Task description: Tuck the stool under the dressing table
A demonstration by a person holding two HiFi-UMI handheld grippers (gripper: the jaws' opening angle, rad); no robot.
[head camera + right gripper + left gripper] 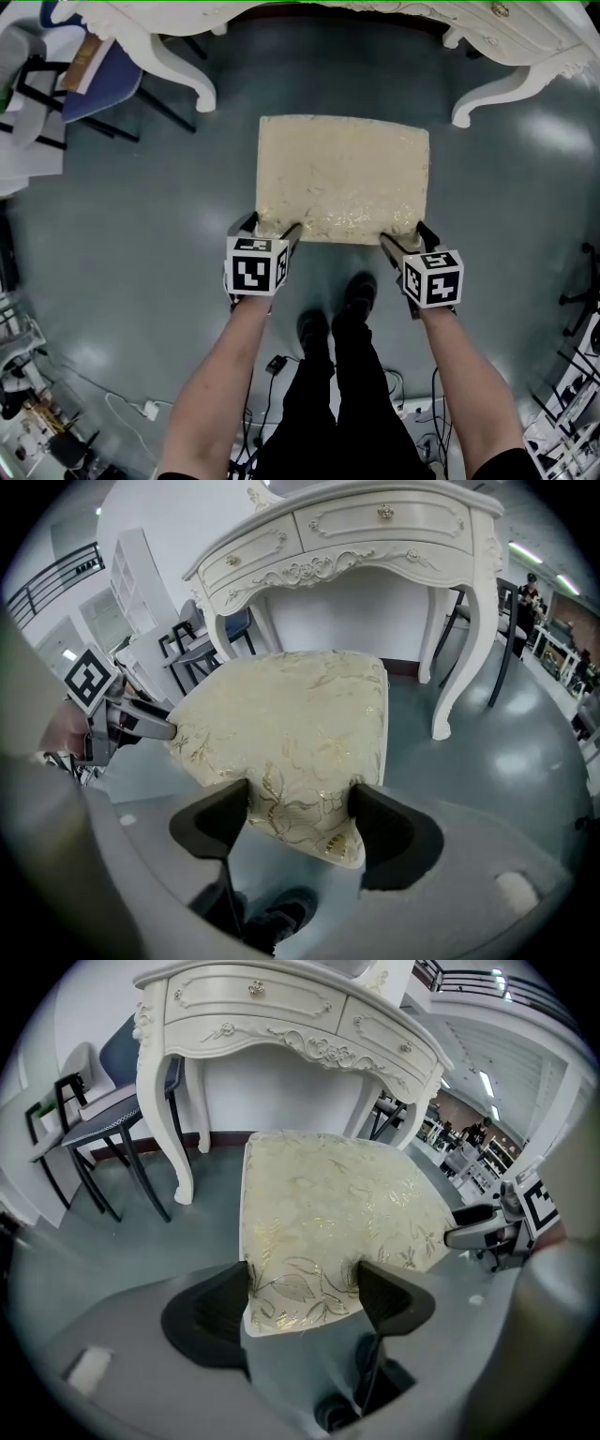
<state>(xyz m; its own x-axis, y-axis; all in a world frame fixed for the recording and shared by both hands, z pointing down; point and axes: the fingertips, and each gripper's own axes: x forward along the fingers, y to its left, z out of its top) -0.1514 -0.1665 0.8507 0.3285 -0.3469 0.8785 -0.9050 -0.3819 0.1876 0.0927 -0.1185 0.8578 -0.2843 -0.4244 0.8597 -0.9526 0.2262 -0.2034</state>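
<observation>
The left gripper point(272, 228) clamps the stool point(343, 178) at its 7 o'clock corner, and the right gripper point(403, 234) clamps its 5 o'clock corner. The stool stands on the grey floor point(141, 206), with the dressing table point(525, 42) near, at its 12 o'clock.

the stool point(342, 178) seat is cream cloth with a shiny gold leaf pattern. beyond the stool, the dressing table point(281, 1016) looks like smooth white-painted carved wood. around the stool, the floor point(141, 216) is smooth grey with soft glare.
</observation>
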